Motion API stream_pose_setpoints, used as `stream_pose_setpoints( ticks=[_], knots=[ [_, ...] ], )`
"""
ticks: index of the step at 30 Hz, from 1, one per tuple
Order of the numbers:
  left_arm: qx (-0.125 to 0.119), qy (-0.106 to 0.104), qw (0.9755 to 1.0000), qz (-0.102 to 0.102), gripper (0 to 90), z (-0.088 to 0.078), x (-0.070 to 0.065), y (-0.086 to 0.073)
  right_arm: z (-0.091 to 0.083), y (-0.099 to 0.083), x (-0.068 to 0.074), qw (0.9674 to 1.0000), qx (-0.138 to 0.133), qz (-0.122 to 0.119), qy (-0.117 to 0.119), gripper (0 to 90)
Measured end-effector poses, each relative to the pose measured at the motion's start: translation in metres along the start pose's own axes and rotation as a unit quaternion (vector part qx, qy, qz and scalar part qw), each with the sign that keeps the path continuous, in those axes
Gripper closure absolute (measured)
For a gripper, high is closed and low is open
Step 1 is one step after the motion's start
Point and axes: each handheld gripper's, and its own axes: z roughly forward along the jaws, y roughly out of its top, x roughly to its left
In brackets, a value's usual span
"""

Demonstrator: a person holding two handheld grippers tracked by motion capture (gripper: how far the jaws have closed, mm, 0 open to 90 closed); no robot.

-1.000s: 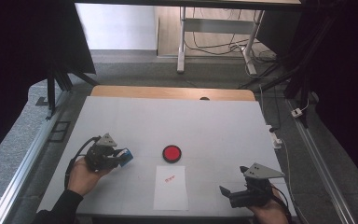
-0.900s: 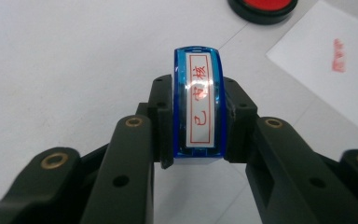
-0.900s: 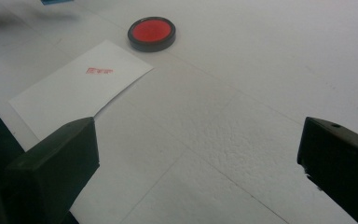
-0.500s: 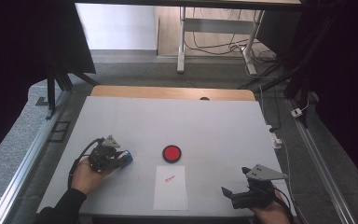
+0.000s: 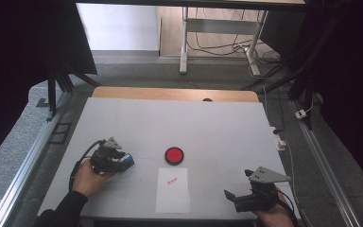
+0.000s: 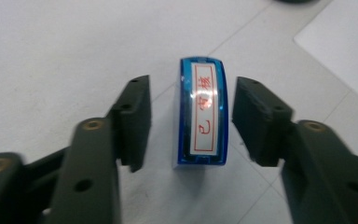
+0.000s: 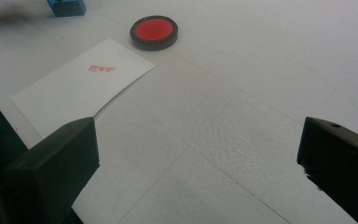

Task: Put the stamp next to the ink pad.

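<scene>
Blue plastic stamp [image 6: 200,114]; flat round ink pad [image 5: 174,154]; paper [image 5: 172,189]

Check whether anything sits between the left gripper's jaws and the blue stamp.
Nothing visible does. The blue stamp stands on the table between the left gripper's jaws, which have just been opening; bare gaps show on both sides.
</scene>
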Motion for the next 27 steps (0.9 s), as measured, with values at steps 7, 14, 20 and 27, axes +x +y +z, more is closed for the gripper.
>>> stream_pose_setpoints(
  ticks=[7,14,20,27],
  knots=[
    [-0.047,-0.019,0.9987,-0.012,28.5,-0.021,-0.002,0.002,0.000,0.000,0.000,1.0000,0.000,0.001,0.000,0.0],
    [-0.091,-0.048,0.9946,-0.012,16.5,-0.043,-0.014,0.000,-0.001,0.000,-0.001,1.0000,0.004,0.003,-0.001,0.0],
    [-0.119,-0.075,0.9897,-0.027,14.4,-0.062,-0.021,-0.013,-0.002,-0.001,-0.002,0.9999,0.000,0.015,-0.005,0.0],
    [-0.133,-0.065,0.9881,-0.042,8.6,-0.081,-0.027,-0.035,-0.004,-0.002,-0.004,0.9997,0.004,0.022,-0.008,0.0]
  ],
)
